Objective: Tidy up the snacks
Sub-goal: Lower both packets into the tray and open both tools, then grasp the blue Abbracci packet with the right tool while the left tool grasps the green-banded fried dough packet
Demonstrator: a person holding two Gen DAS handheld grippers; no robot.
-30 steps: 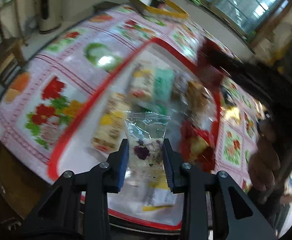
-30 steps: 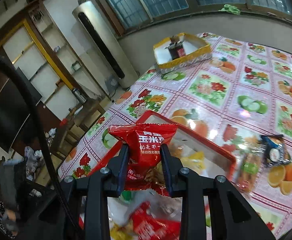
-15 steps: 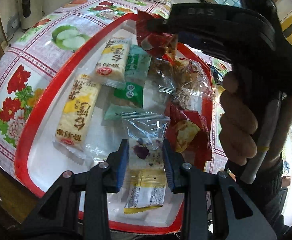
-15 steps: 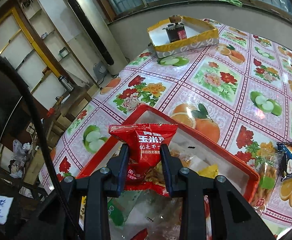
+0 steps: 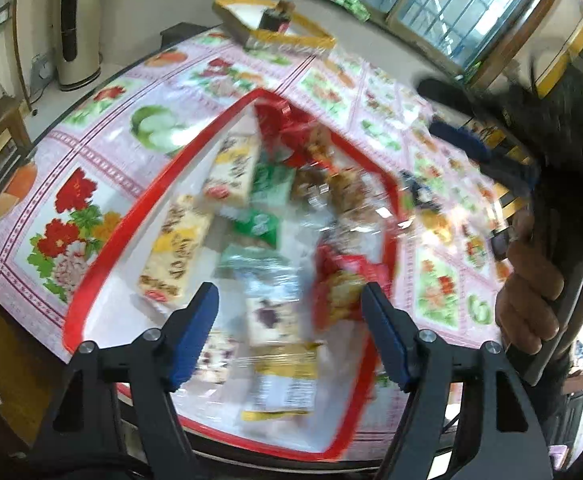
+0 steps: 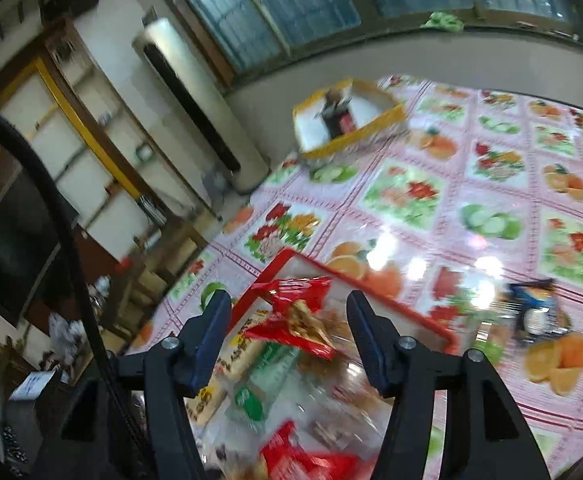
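A red-rimmed white tray (image 5: 103,264) on the flowered tablecloth holds several snack packets. My left gripper (image 5: 291,324) is open above the tray's near end; a clear packet with purple filling (image 5: 271,312) lies in the tray between its fingers, apart from them. My right gripper (image 6: 287,332) is open over the tray's far corner (image 6: 291,256). A red snack packet (image 6: 295,316) lies there between its fingers, not held; it also shows in the left wrist view (image 5: 279,124). Both views are blurred.
A yellow-edged box (image 6: 351,120) with a dark bottle stands at the table's far end. A blue packet (image 6: 535,304) and another snack lie on the cloth right of the tray. The table edge drops off left of the tray; a tall floor unit (image 5: 77,20) stands beyond.
Both grippers have opened. The left let go of the clear purple-filled packet and the right let go of the red packet; both packets now lie in the tray.
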